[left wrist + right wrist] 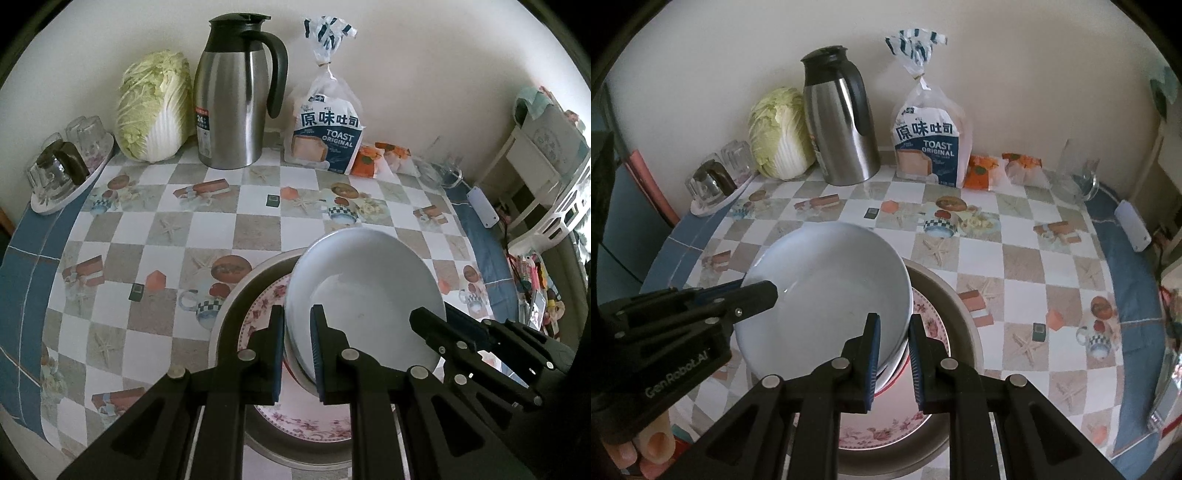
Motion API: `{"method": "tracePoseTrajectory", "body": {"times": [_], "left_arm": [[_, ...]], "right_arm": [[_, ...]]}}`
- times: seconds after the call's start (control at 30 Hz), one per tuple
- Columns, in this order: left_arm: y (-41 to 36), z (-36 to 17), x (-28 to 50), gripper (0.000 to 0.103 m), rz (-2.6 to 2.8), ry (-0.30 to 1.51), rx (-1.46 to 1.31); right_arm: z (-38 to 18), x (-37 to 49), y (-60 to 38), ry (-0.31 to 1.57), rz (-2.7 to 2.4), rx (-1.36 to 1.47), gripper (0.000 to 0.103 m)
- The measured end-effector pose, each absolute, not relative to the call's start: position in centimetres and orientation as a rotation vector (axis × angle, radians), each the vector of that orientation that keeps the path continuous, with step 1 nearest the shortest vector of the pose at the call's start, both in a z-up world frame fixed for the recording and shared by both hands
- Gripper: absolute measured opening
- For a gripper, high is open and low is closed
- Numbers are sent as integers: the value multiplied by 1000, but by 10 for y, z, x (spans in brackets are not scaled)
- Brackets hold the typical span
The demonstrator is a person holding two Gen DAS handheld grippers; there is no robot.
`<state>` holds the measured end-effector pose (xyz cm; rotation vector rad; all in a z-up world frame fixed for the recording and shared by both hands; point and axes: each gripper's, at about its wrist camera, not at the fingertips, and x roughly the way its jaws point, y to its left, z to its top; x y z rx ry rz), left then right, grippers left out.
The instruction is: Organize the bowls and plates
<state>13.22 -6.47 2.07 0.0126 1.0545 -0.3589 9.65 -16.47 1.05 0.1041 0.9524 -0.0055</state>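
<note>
A stack of plain white plates [369, 288] [831, 291] is held tilted above a floral plate [266, 310] [931, 321] that lies inside a wide grey bowl [236, 295] [960, 306]. My left gripper [297, 321] is shut on the white stack's left rim. My right gripper [894, 328] is shut on its right rim. Each gripper shows in the other's view, the right one at lower right in the left wrist view [432, 321], the left one at left in the right wrist view [768, 291].
At the back of the checked tablecloth [221, 229] stand a cabbage [155, 107], a steel jug [236, 96], a toast bag [325, 125], orange packets [384, 155] and glassware [443, 170]. A tray of glasses [66, 170] is at left. Shelving [546, 162] stands to the right.
</note>
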Motion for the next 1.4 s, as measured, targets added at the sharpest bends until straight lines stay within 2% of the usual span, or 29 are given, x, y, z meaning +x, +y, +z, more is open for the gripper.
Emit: {"method": "tracePoseTrajectory", "body": {"times": [0.2, 0.27, 0.3, 0.33, 0.37, 0.4, 0.43, 0.47, 0.5, 0.53, 0.6, 0.67, 0.73, 0.87, 0.97, 1.4], "left_arm": [[-59, 26, 126, 14, -379, 1035, -17], [-52, 30, 120, 19, -395, 1018, -45], [-49, 31, 118, 32, -395, 1012, -51], [-43, 33, 114, 51, -386, 994, -60], [-39, 34, 110, 57, -373, 980, -66], [-34, 34, 106, 60, -364, 971, -71], [-31, 34, 103, 61, -359, 968, -77], [-27, 34, 101, 62, -355, 966, -82], [-23, 33, 95, 72, -349, 957, -86], [-20, 32, 91, 85, -342, 949, -80], [-15, 29, 84, 92, -321, 932, -58], [-10, 25, 78, 92, -290, 926, -32], [-4, 18, 73, 93, -266, 931, -20], [6, 5, 67, 94, -232, 937, 25], [9, 0, 62, 94, -188, 915, 89], [7, -13, 61, 94, -132, 931, 210]], "right_arm": [[14, 95, -164, 935, -16, 108, 19], [18, 91, -165, 918, -17, 115, 22], [19, 89, -167, 911, -16, 119, 27], [21, 85, -167, 904, -16, 122, 35], [22, 81, -168, 898, -20, 119, 40], [23, 77, -168, 892, -21, 114, 49], [24, 70, -167, 877, -18, 111, 56], [25, 66, -166, 867, -16, 110, 58], [25, 58, -164, 856, -13, 108, 60], [25, 54, -163, 852, -13, 107, 63], [20, 45, -160, 850, -15, 103, 68], [13, 38, -159, 852, -16, 100, 73], [5, 34, -158, 867, -19, 99, 84], [-7, 26, -158, 881, -28, 101, 91], [-9, 21, -159, 863, -33, 107, 103], [-21, 8, -158, 860, -66, 106, 103]]}}
